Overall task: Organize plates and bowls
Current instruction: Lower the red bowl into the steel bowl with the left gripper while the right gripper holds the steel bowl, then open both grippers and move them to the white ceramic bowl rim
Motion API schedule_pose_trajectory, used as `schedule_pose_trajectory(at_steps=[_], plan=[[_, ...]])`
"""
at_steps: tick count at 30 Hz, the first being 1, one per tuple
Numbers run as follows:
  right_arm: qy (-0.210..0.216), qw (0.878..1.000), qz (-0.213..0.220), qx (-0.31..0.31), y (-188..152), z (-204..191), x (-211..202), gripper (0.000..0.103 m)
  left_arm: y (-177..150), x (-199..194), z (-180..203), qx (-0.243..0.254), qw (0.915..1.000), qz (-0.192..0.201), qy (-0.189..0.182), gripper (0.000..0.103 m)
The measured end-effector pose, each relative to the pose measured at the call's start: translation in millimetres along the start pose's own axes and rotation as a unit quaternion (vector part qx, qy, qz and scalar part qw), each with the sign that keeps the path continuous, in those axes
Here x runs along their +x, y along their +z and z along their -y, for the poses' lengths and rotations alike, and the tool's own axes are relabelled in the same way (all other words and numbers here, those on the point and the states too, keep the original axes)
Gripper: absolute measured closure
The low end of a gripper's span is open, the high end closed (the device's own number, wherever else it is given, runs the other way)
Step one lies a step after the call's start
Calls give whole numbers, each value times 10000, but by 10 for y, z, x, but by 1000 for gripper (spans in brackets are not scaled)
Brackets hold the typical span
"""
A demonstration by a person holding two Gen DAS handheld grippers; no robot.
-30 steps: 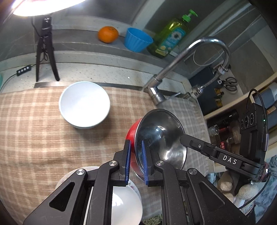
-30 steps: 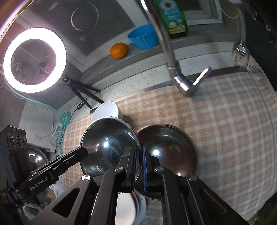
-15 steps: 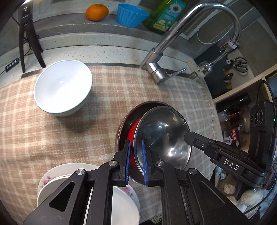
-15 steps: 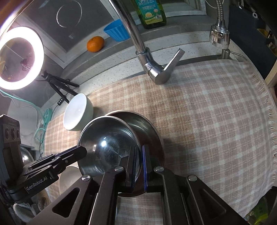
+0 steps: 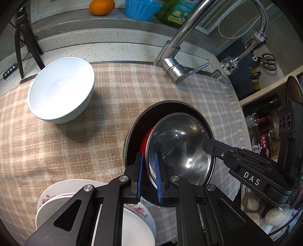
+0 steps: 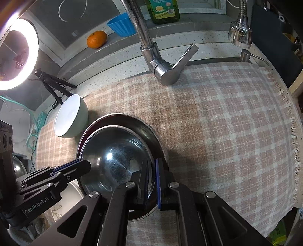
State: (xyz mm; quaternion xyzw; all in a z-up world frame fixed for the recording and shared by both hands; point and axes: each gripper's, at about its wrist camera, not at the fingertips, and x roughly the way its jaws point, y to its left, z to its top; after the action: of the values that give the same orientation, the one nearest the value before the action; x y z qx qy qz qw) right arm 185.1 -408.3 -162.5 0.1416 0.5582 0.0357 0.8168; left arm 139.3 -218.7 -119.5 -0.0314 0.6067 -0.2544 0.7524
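Currently | steel bowl [image 5: 180, 147] sits inside larger steel bowl [image 6: 144, 126] on checked cloth [image 6: 217, 123] | left gripper [image 5: 148, 174] and right gripper [image 6: 151, 181] both clenched on opposite rims | judged light, rigid, slick: grip the thin rim.

Stack of white floral-patterned plates [image 5: 140, 208]: largely covered by the left gripper's black frame, lower part cut off by the edge. Red-sided steel bowl [image 5: 144, 143]: only a sliver of red shows. Green dish-soap bottle [image 5: 178, 11]: top cropped. Bright ring light [image 6: 17, 54]: left side cropped.
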Motion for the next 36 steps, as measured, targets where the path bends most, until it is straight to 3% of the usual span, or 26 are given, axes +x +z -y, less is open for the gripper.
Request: schedule_pose_trajectory(at_steps=[12, 19, 23, 27, 31, 36], plan=[[2, 9999, 102, -76, 27, -5, -14, 94, 11, -5, 25, 111, 9999, 31, 90, 88], [94, 9996, 273, -64, 36, -51, -147, 80, 13, -166, 28, 177, 9996, 203, 7, 88], [52, 9988, 419, -251, 28, -158, -245, 79, -9, -290, -4, 211, 9993, 312, -15, 86], [-17, 9964, 600, -594, -17, -296, -346, 70, -42, -421, -119, 197, 9986, 482, 93, 83], [-262, 9909, 866, -1001, -70, -451, -418, 70, -64, -524, -311, 7, 9982, 593, 126, 83], [-253, 9868, 1009, -1238, -74, -598, -458, 70, -89, -656, -595, -267, 9969, 706, 206, 83]])
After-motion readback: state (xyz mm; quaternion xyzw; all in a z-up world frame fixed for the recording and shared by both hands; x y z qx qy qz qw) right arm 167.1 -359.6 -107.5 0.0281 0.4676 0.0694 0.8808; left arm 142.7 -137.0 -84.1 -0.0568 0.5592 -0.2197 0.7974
